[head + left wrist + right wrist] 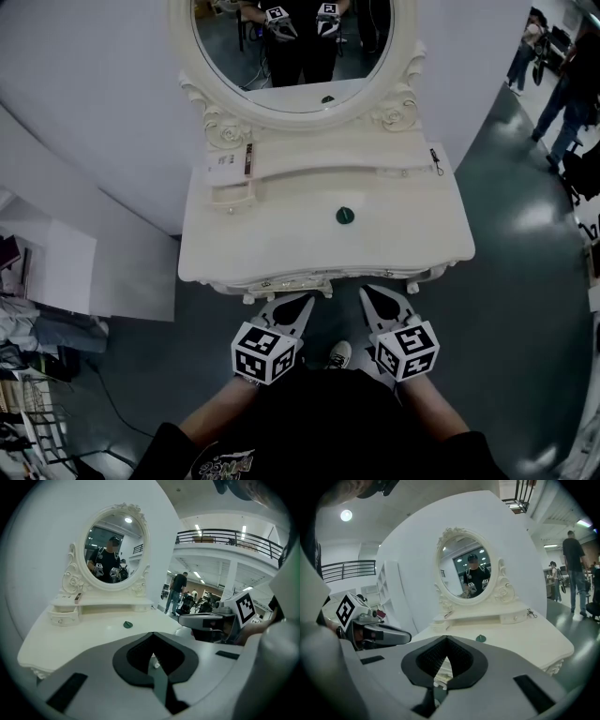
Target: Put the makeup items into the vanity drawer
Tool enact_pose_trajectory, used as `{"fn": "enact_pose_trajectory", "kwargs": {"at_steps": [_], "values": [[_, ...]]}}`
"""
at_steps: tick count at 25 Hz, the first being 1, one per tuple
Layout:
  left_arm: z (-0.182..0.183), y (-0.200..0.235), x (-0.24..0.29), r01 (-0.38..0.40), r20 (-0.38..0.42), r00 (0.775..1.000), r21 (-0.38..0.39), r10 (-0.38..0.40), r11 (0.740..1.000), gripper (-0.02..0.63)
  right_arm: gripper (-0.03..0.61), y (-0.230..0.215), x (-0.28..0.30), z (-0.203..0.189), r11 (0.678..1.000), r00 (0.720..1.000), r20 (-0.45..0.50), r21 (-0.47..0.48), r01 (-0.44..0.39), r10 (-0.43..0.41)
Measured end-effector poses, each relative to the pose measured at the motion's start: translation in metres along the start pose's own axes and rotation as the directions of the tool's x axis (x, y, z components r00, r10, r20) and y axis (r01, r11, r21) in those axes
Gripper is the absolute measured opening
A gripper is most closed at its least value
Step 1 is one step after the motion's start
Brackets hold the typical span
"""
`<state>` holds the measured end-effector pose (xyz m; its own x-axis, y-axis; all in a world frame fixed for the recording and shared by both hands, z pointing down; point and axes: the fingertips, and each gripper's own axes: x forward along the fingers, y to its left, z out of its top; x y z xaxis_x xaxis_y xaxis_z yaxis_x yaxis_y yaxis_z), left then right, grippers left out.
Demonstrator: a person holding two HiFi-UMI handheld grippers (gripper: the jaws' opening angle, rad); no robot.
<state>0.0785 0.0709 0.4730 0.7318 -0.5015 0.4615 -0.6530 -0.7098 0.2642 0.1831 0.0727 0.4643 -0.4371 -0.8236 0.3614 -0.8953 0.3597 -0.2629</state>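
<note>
A small dark green makeup item [347, 216] [128, 624] [481, 639] lies in the middle of the white vanity top [281, 239]. On the raised shelf at the left are a flat white box [222, 167] and a thin brown stick [249, 159] [78, 597]. Below them the small left drawer [232, 197] [63, 617] stands out a little from the shelf. A small dark wiry thing [436, 159] [529, 613] rests at the shelf's right end. My left gripper [307, 299] [152, 633] and right gripper [365, 292] [446, 637] hang shut and empty in front of the vanity's front edge, off the table.
The oval mirror [292, 47] reflects the person and both grippers. A curved white wall stands behind the vanity. People [562, 94] stand on the floor at the far right. Clutter and cables [28, 347] lie at the lower left. A shoe [339, 354] shows between the grippers.
</note>
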Motion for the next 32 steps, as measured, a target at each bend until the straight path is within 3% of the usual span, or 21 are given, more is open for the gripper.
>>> {"fn": "enact_pose_trajectory", "kwargs": {"at_steps": [11,21,32], "values": [[0.002,0.018,0.001,0.026,0.012,1.0,-0.002,-0.026,1.0,0.008,0.028,0.008,0.025,0.007,1.0,1.0,0.004,-0.025,-0.001,0.001],[0.023,0.071,0.014,0.073,0.005,0.997,0.056,-0.073,0.996,0.008,0.028,0.001,0.078,0.022,0.995,0.995,0.004,-0.019,0.097,-0.097],[0.028,0.119,0.05,0.134,-0.028,0.991,0.067,-0.133,0.989,0.008,0.028,-0.025,0.127,0.028,0.974,0.974,-0.017,0.0,0.226,-0.226]]}}
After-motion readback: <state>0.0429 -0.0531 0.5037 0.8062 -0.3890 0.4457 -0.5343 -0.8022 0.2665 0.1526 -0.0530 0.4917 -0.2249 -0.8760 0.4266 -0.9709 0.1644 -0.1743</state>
